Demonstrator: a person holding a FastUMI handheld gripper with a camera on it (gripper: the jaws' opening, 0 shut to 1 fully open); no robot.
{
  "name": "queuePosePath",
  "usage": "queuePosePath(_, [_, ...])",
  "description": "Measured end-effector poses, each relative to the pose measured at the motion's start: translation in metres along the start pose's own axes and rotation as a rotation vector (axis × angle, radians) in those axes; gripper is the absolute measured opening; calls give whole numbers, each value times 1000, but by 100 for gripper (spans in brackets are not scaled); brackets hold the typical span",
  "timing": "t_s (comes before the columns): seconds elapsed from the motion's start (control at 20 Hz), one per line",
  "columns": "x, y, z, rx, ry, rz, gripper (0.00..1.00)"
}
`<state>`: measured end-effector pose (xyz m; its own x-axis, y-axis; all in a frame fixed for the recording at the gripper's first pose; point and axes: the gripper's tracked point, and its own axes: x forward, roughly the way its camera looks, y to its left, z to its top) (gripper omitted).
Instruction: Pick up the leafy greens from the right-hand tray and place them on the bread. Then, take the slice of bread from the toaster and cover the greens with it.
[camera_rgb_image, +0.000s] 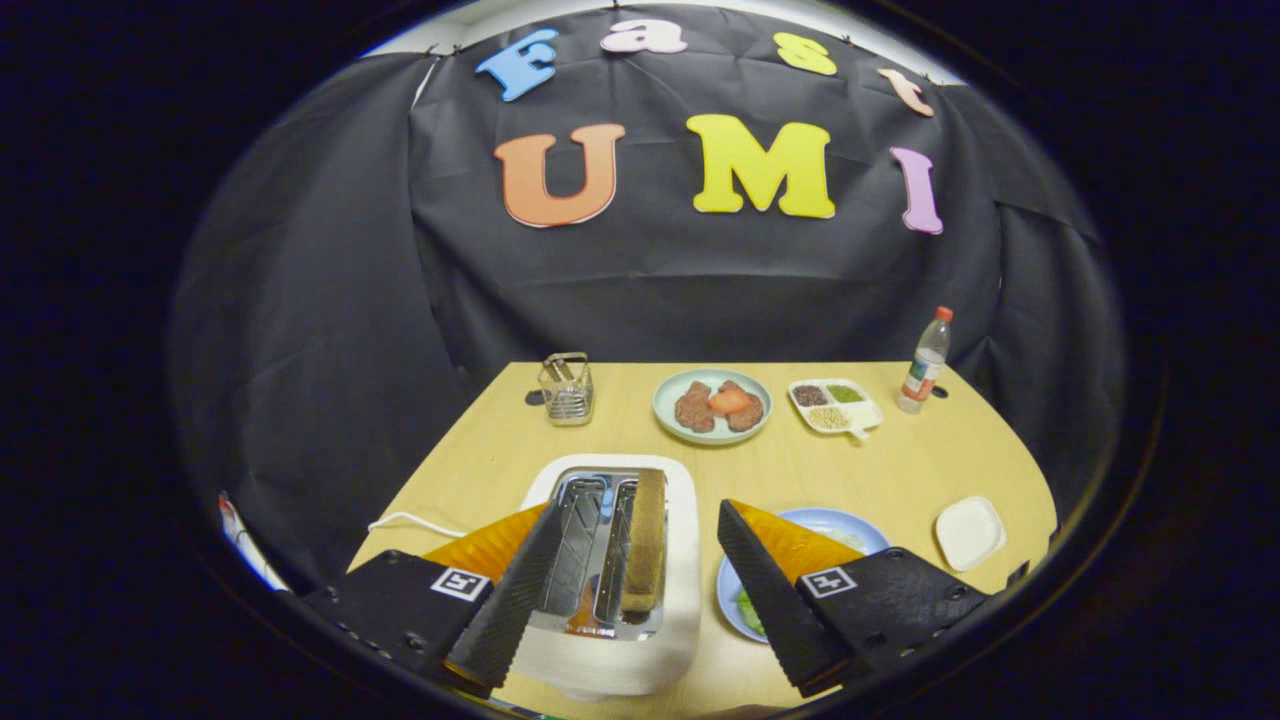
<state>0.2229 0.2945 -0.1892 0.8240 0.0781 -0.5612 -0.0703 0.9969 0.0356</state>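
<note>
A white toaster (670, 640) stands just under my gripper (641, 506). A browned slice of bread (645, 540) stands upright in its right slot, in the gap between the two fingers. Both fingers stand wide apart and neither touches the slice, so the gripper is open. To the right of the toaster lies a blue plate (830, 520), mostly hidden behind my right finger (770, 590). A bit of leafy green (748, 608) shows on the plate beside that finger, and something pale (848, 540) lies further back on it.
A small white square tray (968, 532) sits at the right. Beyond the toaster are a wire basket (567, 388), a plate with meat and tomato (712, 405), a compartment dish of seeds (833, 405) and a bottle (925, 360). The toaster's white cord (410, 520) runs left.
</note>
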Motion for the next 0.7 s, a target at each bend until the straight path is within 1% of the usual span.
queuePosePath(0.05, [5, 0, -1, -2, 13, -5, 97])
queuePosePath(0.3, [20, 7, -6, -27, 45, 7, 44])
queuePosePath(0.45, [18, 11, -8, -12, 48, 27, 13])
queuePosePath(0.5, [15, 6, -9, -6, 47, 6, 13])
queuePosePath(0.55, [10, 6, -4, 0, 40, 9, 13])
queuePosePath(0.6, [6, 7, -2, -7, 25, 6, 1])
queuePosePath(0.7, [-8, 7, 10, -21, -21, 3, 1])
